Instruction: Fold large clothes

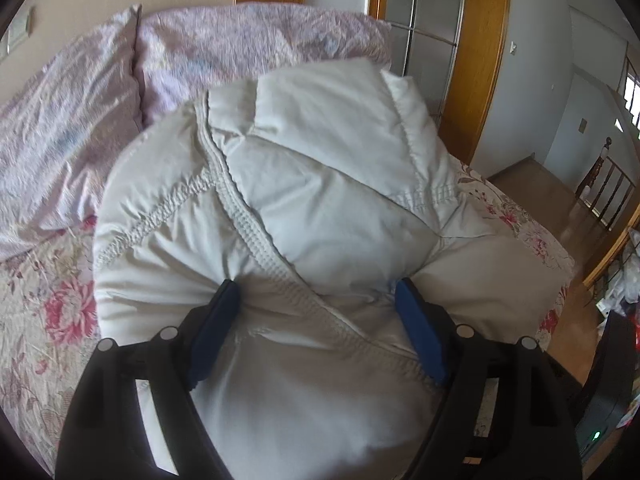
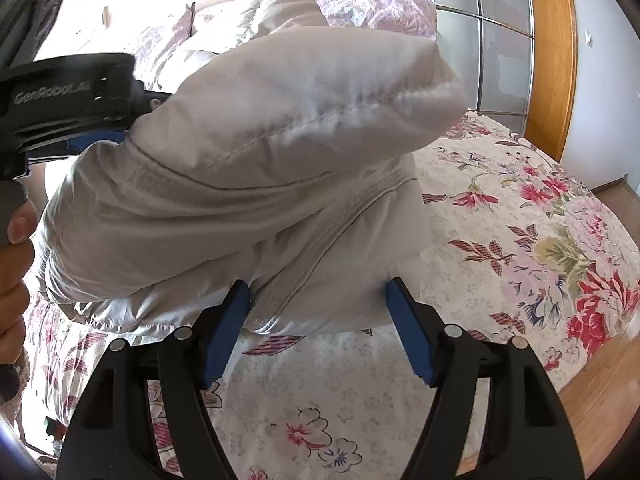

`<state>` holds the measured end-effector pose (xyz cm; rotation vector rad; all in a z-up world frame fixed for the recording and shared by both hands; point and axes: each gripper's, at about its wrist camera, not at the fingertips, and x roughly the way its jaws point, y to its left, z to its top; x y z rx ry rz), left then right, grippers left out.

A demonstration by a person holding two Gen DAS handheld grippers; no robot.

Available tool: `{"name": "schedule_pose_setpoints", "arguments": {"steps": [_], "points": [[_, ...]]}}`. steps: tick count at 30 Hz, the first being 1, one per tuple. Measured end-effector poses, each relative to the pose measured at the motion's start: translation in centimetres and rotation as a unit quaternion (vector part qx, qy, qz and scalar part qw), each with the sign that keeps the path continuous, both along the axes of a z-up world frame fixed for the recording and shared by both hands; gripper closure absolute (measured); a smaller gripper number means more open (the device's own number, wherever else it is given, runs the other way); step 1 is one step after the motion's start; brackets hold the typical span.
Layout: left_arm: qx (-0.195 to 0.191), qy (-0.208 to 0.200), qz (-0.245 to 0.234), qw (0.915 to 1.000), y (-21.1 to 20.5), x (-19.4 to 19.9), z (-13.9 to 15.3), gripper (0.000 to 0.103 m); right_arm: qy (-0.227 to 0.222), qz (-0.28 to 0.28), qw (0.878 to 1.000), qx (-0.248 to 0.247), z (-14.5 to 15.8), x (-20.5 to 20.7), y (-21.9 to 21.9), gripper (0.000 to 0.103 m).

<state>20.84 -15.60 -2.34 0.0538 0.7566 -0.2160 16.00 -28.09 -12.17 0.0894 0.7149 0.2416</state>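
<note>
A puffy off-white down jacket (image 1: 320, 184) is bunched into a thick bundle above the floral bedspread (image 1: 44, 312). My left gripper (image 1: 318, 292) has its blue pads pressed wide apart into both sides of the bundle, with jacket fabric filling the space between them. In the right wrist view the same jacket (image 2: 256, 176) is held up off the bed, and my right gripper (image 2: 318, 290) squeezes its lower edge between its blue pads. The left gripper's black body (image 2: 68, 96) shows at the upper left, pushed into the jacket.
Pinkish pillows (image 1: 120, 92) lie at the head of the bed. A wooden-framed glass door (image 1: 436, 32) stands behind it. Wooden floor (image 2: 600, 392) runs along the bed's right side, with a stair railing (image 1: 608, 184) and clutter beyond.
</note>
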Motion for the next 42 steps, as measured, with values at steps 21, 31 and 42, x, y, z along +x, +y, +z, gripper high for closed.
{"name": "schedule_pose_setpoints", "arguments": {"steps": [21, 31, 42], "points": [[-0.019, -0.037, 0.047, 0.998, 6.6, -4.6, 2.8, 0.014, -0.122, -0.012, 0.992, -0.034, 12.4, -0.9, -2.8, 0.032], [-0.028, -0.027, 0.074, 0.9965, 8.9, -3.4, 2.5, 0.014, -0.124, 0.06, 0.99, -0.033, 14.6, 3.0, 3.1, 0.032], [-0.037, -0.027, 0.086, 0.9952, 10.3, -2.1, 2.6, 0.014, -0.111, 0.095, 0.988, -0.041, 15.9, 5.8, 7.1, 0.032]]}}
